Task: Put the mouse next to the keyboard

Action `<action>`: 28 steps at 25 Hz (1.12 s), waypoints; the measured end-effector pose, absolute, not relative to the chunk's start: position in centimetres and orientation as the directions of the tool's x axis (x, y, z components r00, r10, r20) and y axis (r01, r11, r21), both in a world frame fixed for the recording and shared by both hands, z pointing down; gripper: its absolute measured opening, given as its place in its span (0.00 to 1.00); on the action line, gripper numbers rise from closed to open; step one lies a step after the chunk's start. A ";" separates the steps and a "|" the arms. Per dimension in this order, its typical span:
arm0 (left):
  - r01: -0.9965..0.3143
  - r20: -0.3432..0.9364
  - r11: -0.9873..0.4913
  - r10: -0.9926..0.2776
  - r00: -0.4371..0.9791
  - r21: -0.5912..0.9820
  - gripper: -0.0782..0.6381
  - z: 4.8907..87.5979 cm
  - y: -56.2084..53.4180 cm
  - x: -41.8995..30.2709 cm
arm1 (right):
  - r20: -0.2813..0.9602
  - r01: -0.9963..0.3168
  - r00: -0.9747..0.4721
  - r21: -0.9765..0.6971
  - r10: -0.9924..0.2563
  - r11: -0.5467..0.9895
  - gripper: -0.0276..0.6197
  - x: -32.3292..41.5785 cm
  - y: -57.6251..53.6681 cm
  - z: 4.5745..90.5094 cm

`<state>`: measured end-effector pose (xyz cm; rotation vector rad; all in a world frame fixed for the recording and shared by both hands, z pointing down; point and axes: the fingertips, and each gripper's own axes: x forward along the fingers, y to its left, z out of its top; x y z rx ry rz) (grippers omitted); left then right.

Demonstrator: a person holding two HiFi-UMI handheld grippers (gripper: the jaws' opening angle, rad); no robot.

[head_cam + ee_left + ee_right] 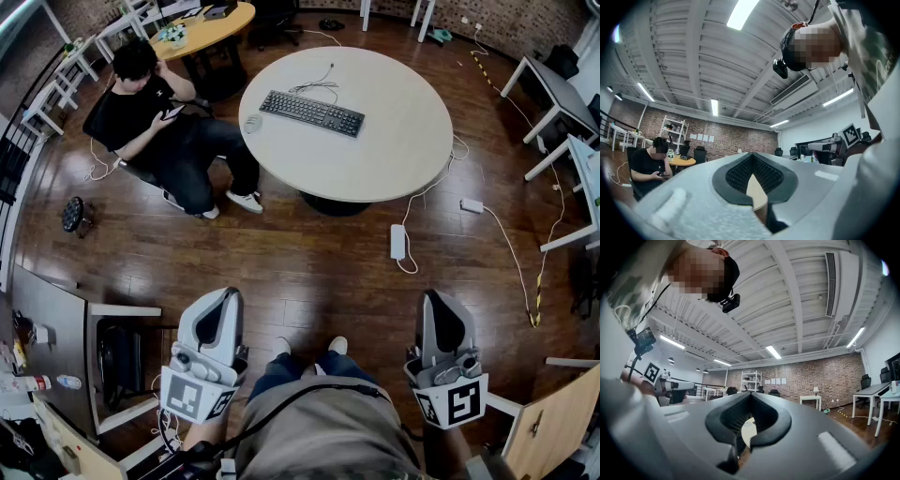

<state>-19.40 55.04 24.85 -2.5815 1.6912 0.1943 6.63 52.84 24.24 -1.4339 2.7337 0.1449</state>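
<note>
Head view: small grey oval mouse (pixel 253 123) lies at the round beige bench's (pixel 394 159) nine o'clock edge, near the black keyboard (pixel 311 112). The left gripper (pixel 223 298) and right gripper (pixel 437 300), jaws pressed together and empty, should approach, then spread.

One keyboard (pixel 311 112), one mouse (pixel 252 123), one seated person (pixel 155 117), and two claws: left claw (pixel 223 298), right claw (pixel 439 302).
</note>
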 end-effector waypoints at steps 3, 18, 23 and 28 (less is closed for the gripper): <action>-0.896 -0.109 -0.443 -0.893 0.436 0.042 0.12 25.3 54.8 -17.7 | -0.078 -0.810 -0.586 0.087 -0.807 0.580 0.05 6.7 53.3 24.6; -0.892 -0.121 -0.452 -0.886 0.449 0.002 0.12 25.1 53.4 -10.7 | -0.051 -0.740 -0.668 0.147 -0.742 0.656 0.05 9.2 53.1 26.1; -0.901 -0.110 -0.433 -0.897 0.429 0.016 0.12 26.1 52.0 -11.3 | -0.061 -0.729 -0.682 0.134 -0.729 0.671 0.05 9.1 50.6 26.4; -0.906 -0.114 -0.421 -0.899 0.423 -0.046 0.11 27.5 49.3 -12.9 | -0.027 -0.741 -0.668 0.123 -0.744 0.661 0.05 7.3 47.5 28.3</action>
